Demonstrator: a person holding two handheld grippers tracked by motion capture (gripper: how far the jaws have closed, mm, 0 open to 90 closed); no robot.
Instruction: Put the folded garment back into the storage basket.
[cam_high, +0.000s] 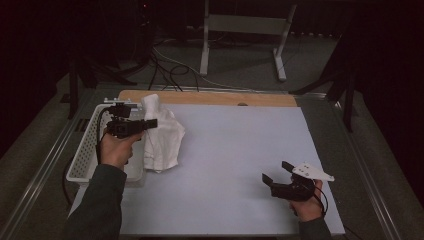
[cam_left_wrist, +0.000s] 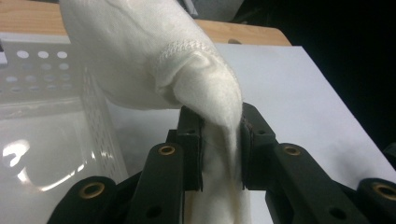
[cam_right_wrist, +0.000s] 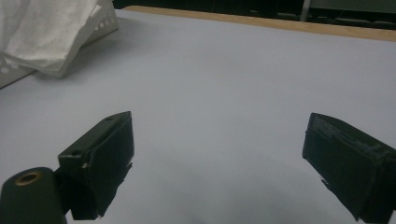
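A white towel (cam_high: 162, 135) hangs over the right rim of a white perforated basket (cam_high: 86, 155) at the table's left and drapes onto the white table sheet (cam_high: 235, 150). My left gripper (cam_high: 150, 123) is shut on a fold of the towel (cam_left_wrist: 187, 70), with cloth pinched between the jaws and held up above the basket's edge. My right gripper (cam_high: 276, 171) rests low over the sheet near the front right, open, nothing between its fingers (cam_right_wrist: 105, 154). In the right gripper view the towel (cam_right_wrist: 46, 28) lies far off at the top left.
A wooden board edge (cam_high: 210, 97) runs along the table's far side. Metal rails (cam_high: 45, 165) border the table on both sides. Beyond it stand a white frame stand (cam_high: 245, 30) and cables (cam_high: 165, 65) on the floor.
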